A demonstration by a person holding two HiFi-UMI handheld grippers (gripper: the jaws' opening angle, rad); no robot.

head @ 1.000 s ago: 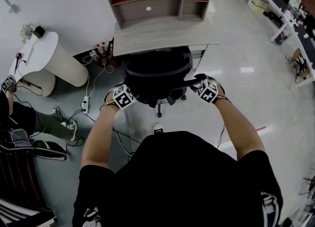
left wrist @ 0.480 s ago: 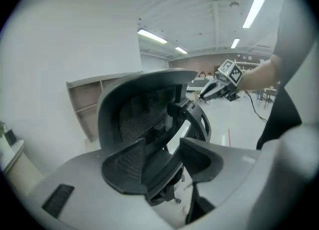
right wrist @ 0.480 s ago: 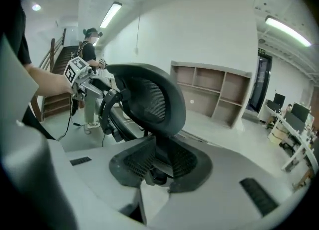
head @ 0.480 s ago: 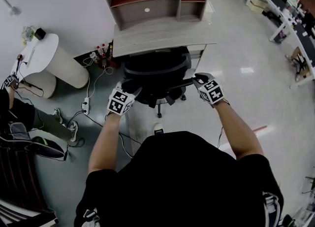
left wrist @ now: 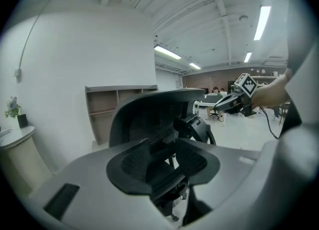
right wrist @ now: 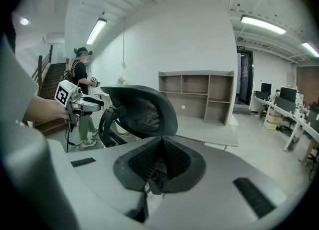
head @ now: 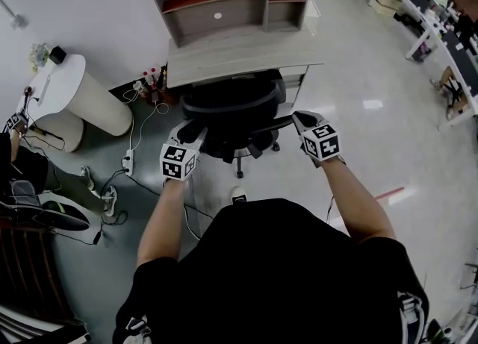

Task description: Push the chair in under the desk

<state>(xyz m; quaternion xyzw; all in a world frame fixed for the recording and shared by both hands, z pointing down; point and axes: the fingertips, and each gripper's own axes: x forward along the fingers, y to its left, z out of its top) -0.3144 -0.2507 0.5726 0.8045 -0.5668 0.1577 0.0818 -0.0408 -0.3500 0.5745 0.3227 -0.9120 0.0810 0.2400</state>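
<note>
The chair (head: pixel 233 111) stands with its seat in under the front edge of the counter (head: pixel 246 55). Its backrest is just short of that edge and its wheeled base is out on the floor (head: pixel 366 141). By the look of it, the push is at or near its end.

The left gripper (head: pixel 193 137) and the right gripper (head: pixel 302 120) hover at either side of the backrest, near the armrests, and neither holds anything. The right jaws have just been closing and now meet, with nothing between them. The left jaws have just been closing too, but stand a little apart, empty.

If more travel is wanted, the next move calls for both grippers set against the backrest and a straight, even shove, so the chair does not swing. A pale unit (head: pixel 295 87) under the counter's right end hems the seat there. Cables (head: pixel 146 122) and a power strip (head: pixel 128 161) lie on the floor at the left, and the floor to the right is open.
</note>
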